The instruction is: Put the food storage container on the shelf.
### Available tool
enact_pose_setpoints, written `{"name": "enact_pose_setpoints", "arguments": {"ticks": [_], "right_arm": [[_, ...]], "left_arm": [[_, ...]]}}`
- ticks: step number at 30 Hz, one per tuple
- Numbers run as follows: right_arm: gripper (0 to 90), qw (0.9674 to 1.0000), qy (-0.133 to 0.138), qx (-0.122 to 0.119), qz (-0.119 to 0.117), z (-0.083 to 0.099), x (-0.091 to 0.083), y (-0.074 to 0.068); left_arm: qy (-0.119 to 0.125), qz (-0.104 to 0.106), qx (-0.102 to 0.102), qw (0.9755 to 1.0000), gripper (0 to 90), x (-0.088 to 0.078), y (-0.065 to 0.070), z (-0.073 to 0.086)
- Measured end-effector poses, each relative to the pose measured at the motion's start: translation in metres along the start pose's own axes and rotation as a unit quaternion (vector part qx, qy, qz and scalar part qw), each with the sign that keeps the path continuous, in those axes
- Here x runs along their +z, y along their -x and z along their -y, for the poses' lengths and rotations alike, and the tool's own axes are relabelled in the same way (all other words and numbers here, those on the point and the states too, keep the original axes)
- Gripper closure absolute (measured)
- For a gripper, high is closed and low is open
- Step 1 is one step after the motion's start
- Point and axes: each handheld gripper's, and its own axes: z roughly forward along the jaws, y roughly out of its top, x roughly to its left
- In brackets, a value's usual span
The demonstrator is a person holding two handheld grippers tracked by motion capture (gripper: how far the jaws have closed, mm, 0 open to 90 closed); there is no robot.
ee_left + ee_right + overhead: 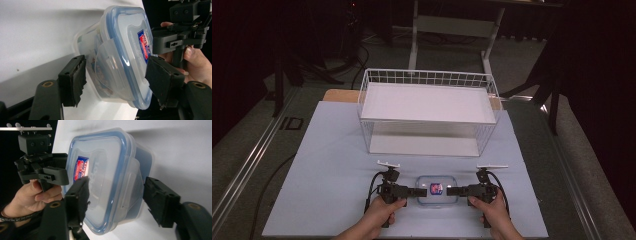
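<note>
A clear plastic container (437, 190) with a blue-rimmed lid and a red-and-blue label lies flat near the table's front edge. My left gripper (422, 191) reaches in from the left and takes the container's (117, 62) left end between its jaws. Both pads (75, 80) look to rest against it, one under the base and one on the lid. My right gripper (451, 190) comes in from the right around the container's (105, 177) other end. One of its pads (80, 195) lies on the lid, the other stands a little off the base. A hand holds each gripper.
A white wire basket (428, 111) with a white floor stands behind the container at mid-table. The pale blue tabletop (327, 165) spreads to both sides. A metal rail (257, 150) runs along the left, and table legs stand at the back.
</note>
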Motion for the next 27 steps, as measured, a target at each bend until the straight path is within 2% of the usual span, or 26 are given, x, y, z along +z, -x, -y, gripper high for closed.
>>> {"name": "enact_pose_setpoints", "arguments": {"ticks": [2,3,6,8,12,15,22,27], "right_arm": [[44.9,0.9998,0.009,-0.013,0.009,-0.001,-0.005,-0.004],[45.0,0.9999,0.003,-0.012,0.011,-0.001,-0.005,-0.005],[45.3,0.9999,0.007,-0.006,0.011,0.003,-0.006,-0.004],[45.3,0.9998,0.01,-0.01,0.013,0.004,-0.006,-0.005],[45.7,0.9991,0.015,-0.029,0.027,0.008,-0.007,-0.012],[46.3,0.9986,0.018,-0.036,0.035,0.011,-0.009,-0.016],[47.0,0.997,0.027,-0.057,0.046,0.018,-0.01,-0.022],[47.0,0.9966,0.034,-0.057,0.049,0.021,-0.011,-0.024]], "left_arm": [[0.002,0.007,-0.006,1.0,39.0,-0.003,-0.001,0.0],[0.002,0.009,-0.005,0.9999,41.7,-0.004,-0.001,0.0],[0.005,-0.002,0.014,0.9999,46.9,-0.005,0.005,0.001],[0.006,-0.01,0.024,0.9997,47.1,-0.006,0.007,0.002],[-0.009,-0.025,0.038,0.9989,49.8,-0.008,0.015,0.0],[-0.004,-0.039,0.05,0.998,51.1,-0.009,0.022,0.003],[0.005,-0.049,0.056,0.9972,52.6,-0.01,0.027,0.007],[0.003,-0.056,0.061,0.9966,52.8,-0.011,0.03,0.007]]}}
